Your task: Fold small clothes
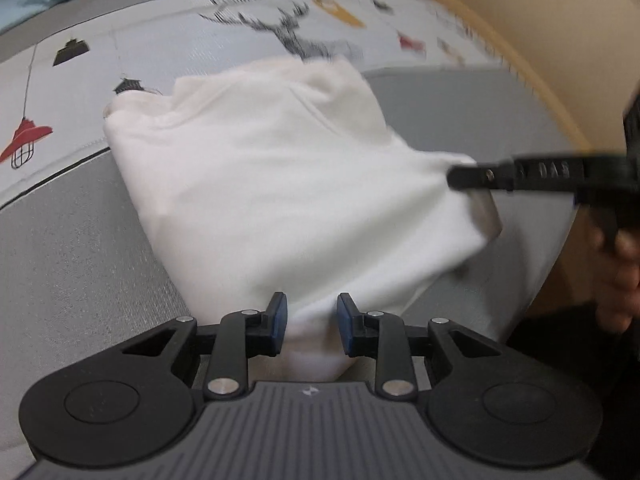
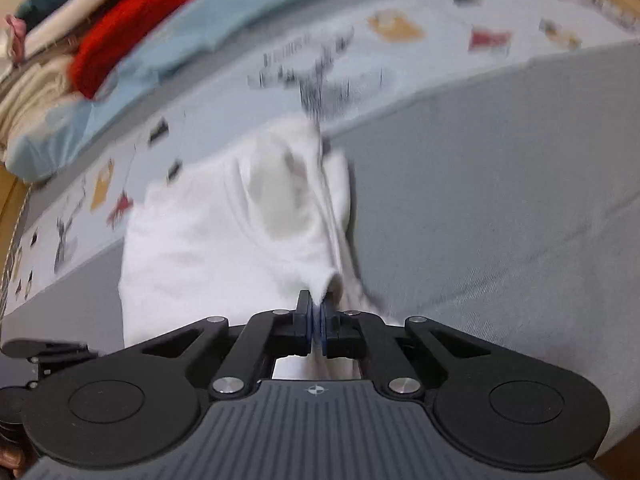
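**Insp. A:** Left gripper [image 1: 308, 312] first, nearest the lens. Jaws partly open, blue pads [image 1: 280, 316] standing apart w/ a fold of the white garment [image 1: 272, 184] bulging up between them. Pads don't look to be pressing the cloth. No grip.

**Insp. B:** Right gripper [image 2: 318, 314]?

**Insp. A:** Jaws closed tight on a hem or edge of same white garment [image 2: 224, 240]. Thin strip of fabric pinched between the pads, cloth runs up and away from the tips in a ridge.

**Insp. B:** Garment location?

**Insp. A:** Spread on the grey bedcover [image 1: 80, 248], partly folded, far edge overlapping the printed panel [image 1: 160, 40] w/ lamp and deer motifs. In left wrist view, right gripper comes in from the right side, tips at the garment's right edge, a hand [image 1: 620, 264] behind it, blurred.

**Insp. B:** Surroundings?

**Insp. A:** Right wrist view: pile of clothes [image 2: 132, 28] at far left of bed, incl. red, light blue, cream items. Blur heavy, can't ID pieces.
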